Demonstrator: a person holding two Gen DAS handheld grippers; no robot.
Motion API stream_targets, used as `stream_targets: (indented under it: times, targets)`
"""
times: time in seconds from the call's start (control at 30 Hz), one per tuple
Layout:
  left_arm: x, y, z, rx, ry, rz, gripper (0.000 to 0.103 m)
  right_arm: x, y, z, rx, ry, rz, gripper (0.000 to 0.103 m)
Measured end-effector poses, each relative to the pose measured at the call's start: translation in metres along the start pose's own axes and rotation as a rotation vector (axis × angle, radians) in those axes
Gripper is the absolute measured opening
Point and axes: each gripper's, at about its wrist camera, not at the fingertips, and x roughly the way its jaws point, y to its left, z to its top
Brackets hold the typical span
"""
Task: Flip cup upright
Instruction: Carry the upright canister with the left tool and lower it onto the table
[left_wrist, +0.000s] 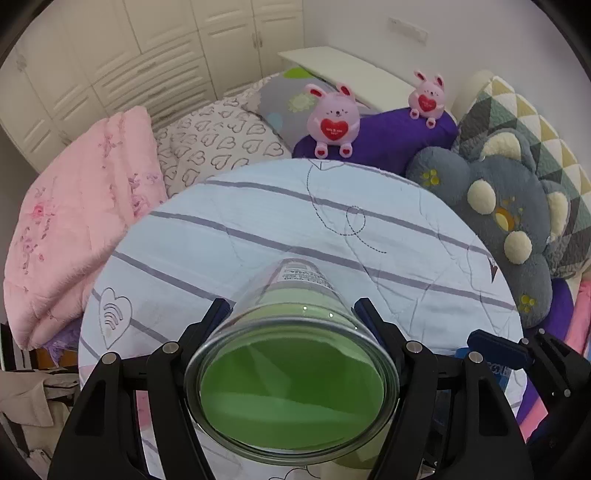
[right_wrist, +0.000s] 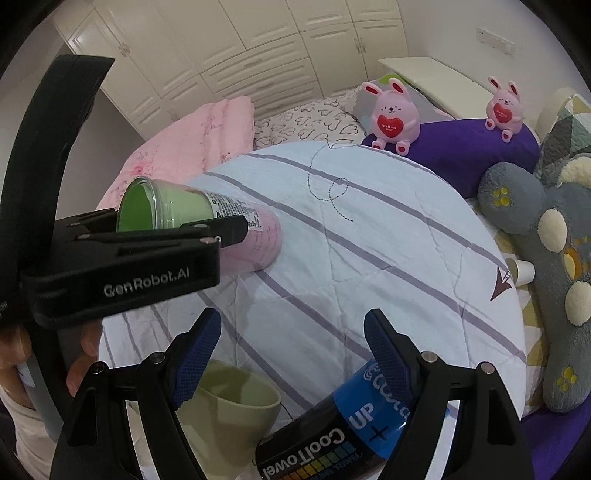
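Left claw (left_wrist: 291, 310) clamped on the clear plastic cup (left_wrist: 291, 373), one dark finger pressed to each side of its wall. Cup lying on its side in that grip, green-tinted open mouth turned back toward the left wrist camera, labelled base pointing away over the round tabletop (left_wrist: 258, 221) draped in pale blue striped cloth. From the right wrist view, same cup (right_wrist: 173, 206) seen held off the cloth, roughly level, pink lower half jutting past the left claw (right_wrist: 236, 225) fingers. Right claw (right_wrist: 291, 347) spread apart, blue-padded fingers (right_wrist: 195, 354) gripping nothing, hovering over the near edge of the cloth. Just below it, a pale green mug (right_wrist: 236, 402) standing mouth-up and a blue and black Cool Towel canister (right_wrist: 332, 439) lying on its side. Beyond the tabletop: two pink plush rabbits (right_wrist: 391, 118) on a purple cushion (right_wrist: 461, 144), grey plush (right_wrist: 546, 258) at right.
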Motion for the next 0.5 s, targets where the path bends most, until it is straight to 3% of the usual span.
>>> stream_targets:
  times: [0.13,0.3,0.43,0.5]
  targets:
    - [-0.005,0.001,0.000,-0.004,-0.002,-0.006,0.071,-0.003,0.001,-0.001,-0.005,-0.001,0.004,0.081]
    - [0.014,0.004,0.007,-0.012,0.073,0.004,0.071,-0.002,0.003,-0.002,-0.004,0.004,0.006,0.081]
    - [0.018,0.005,0.014,-0.022,0.068,0.010,0.071,0.001,0.004,-0.003,-0.004,0.013,0.012,0.081]
    - [0.020,0.003,0.016,-0.017,0.080,0.008,0.080,0.003,0.003,-0.002,-0.005,0.017,0.011,0.081]
